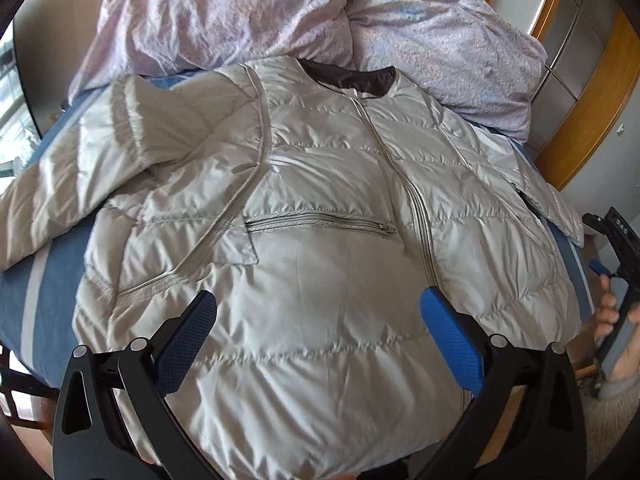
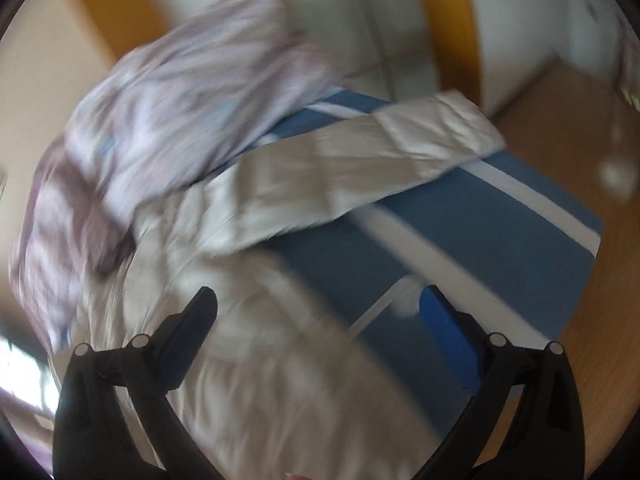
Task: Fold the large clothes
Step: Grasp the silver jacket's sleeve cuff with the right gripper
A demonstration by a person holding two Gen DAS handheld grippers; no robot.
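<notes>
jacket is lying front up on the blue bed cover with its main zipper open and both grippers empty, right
Not quite: the left wrist view shows the jacket with its main zipper closed. The rest holds: it lies front up on the blue bed cover, and both grippers, left and right, are empty.

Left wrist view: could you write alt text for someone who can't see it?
A silver-grey quilted jacket lies zipped, front up, on a blue striped bed, one sleeve folded across its chest. The left gripper hovers above its hem, jaws open; a rumpled lilac duvet lies behind.

Faint pale characters seen on the black body of the other gripper (image 1: 624,236) at the right edge of the left wrist view, too small to be read, no other legible text found.
</notes>
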